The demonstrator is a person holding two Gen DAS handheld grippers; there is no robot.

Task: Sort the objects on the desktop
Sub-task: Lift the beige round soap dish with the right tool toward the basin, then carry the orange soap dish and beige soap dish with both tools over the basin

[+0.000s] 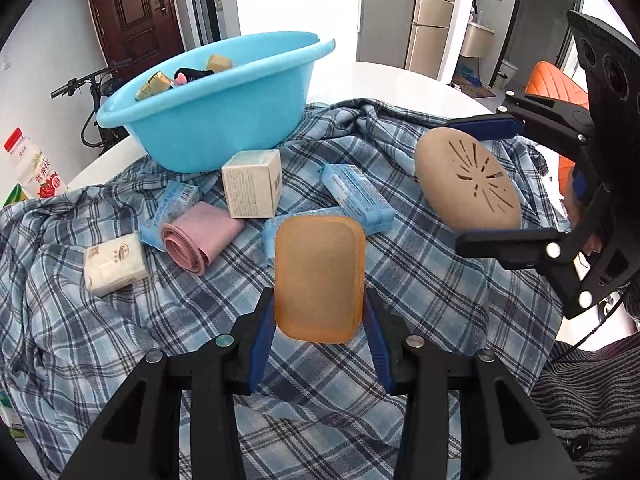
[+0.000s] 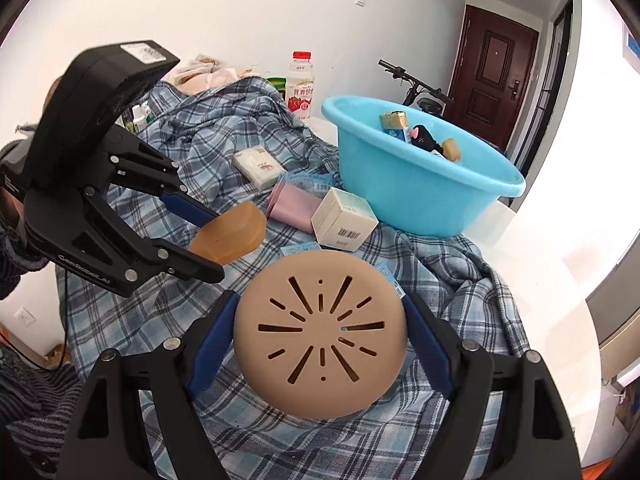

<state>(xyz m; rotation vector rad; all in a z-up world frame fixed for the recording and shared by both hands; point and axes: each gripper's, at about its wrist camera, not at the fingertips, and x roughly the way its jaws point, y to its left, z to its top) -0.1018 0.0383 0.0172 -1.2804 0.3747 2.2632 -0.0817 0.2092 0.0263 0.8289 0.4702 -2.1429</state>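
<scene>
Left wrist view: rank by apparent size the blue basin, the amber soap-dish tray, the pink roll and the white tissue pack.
1. blue basin
2. amber soap-dish tray, held close to the camera, so it looks inflated
3. pink roll and white tissue pack look alike; not ranked.

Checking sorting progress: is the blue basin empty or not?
Not empty. The blue basin holds a battery pack, a black item and a small tan block.
</scene>
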